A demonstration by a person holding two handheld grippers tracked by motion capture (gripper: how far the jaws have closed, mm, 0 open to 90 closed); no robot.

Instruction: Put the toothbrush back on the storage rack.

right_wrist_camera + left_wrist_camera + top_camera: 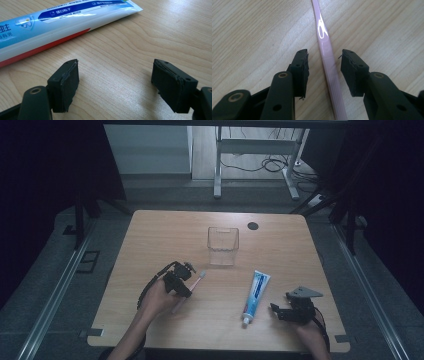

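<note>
straddling the pink toothbrush (329,65) on the wooden table (150,235), the left gripper (324,56) stands part open, pads clear of the handle. light, stiff and glossy, it probably slips; mid-handle looks the best grip. right gripper (115,75) gapes wide, empty, beside the toothpaste tube (62,22).

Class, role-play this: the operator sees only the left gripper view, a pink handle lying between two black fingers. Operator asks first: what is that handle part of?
Observer: A pink toothbrush; its bristle head points toward a clear cup.
Operator: Is anything else on the table?
Observer: A toothpaste tube lies right of the brush, cap toward the person.
Operator: What is the right gripper doing?
Observer: Its fingers stand open and empty beside the tube.
</note>
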